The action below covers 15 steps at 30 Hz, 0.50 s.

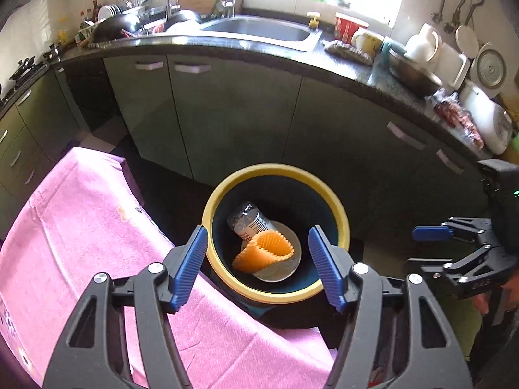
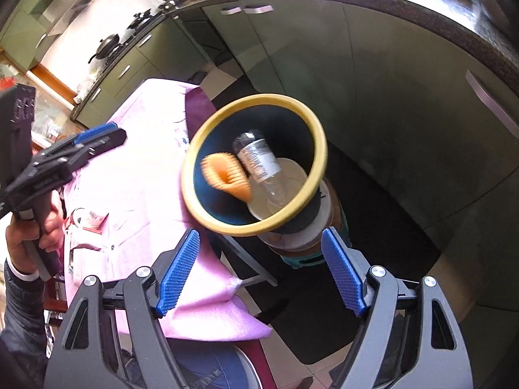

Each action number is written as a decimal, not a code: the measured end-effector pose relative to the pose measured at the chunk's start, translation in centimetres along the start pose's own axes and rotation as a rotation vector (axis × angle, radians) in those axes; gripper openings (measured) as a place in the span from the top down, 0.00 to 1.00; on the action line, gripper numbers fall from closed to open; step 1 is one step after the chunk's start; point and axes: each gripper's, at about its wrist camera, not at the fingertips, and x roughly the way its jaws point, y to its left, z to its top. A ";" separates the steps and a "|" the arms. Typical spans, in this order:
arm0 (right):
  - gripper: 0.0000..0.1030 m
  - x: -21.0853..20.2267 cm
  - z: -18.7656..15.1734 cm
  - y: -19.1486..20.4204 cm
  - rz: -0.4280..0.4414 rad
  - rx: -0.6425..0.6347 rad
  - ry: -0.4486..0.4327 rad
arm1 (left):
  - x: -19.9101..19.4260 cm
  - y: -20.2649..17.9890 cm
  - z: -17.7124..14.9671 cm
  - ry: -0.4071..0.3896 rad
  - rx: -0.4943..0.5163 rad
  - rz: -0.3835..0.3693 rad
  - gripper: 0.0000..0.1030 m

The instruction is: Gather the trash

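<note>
Two tools: both empty, jaws apart, nothing between the pads.
Left tool [image 1: 258,264]: poised over the bin's mouth, pointing steeply down; blue pads [image 1: 191,267] framing the near rim without touching it.
Right tool [image 2: 259,270]: also angled steeply down, hanging just short of the bin; seen in the left view at the right edge, level with the bin and well apart from it.
Hand [image 2: 48,227]: wrapped round the left tool's grip, dark sleeve below, out over the pink cloth.
Cloth [image 1: 90,227]: pink, draped over the desk, its edge just beside the bin.
Bin [image 1: 275,170]: yellow rim, dark inside, standing on the floor between desk and green cabinets.
Trash: orange foam net [image 1: 266,251] lying on a white plate [image 1: 288,269] at the bottom, a clear bottle [image 1: 248,222] leaning across the plate; all inside the bin.
Step, as judged: drop done, next piece to fetch.
Doing it well: lift the left tool straight up clear of the rim before swinging toward the desk, so the bin is not knocked; keep jaws wide for the next pick.
More trash: pale items on the cloth [image 2: 89,218] in the right view, too blurred to name.
Far: sink [image 1: 259,29] and cluttered counter behind, of no concern here.
</note>
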 end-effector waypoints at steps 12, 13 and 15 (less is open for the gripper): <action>0.23 1.7 -0.7 8.7 0.043 -0.187 0.062 | -18.9 6.5 -10.4 -0.337 -0.180 0.161 0.09; 0.21 2.1 -0.9 10.0 0.047 -0.219 0.074 | -20.2 7.1 -11.6 -0.344 -0.202 0.180 0.09; 0.20 2.8 -1.4 13.0 0.074 -0.296 0.097 | -22.3 8.3 -14.1 -0.353 -0.239 0.221 0.08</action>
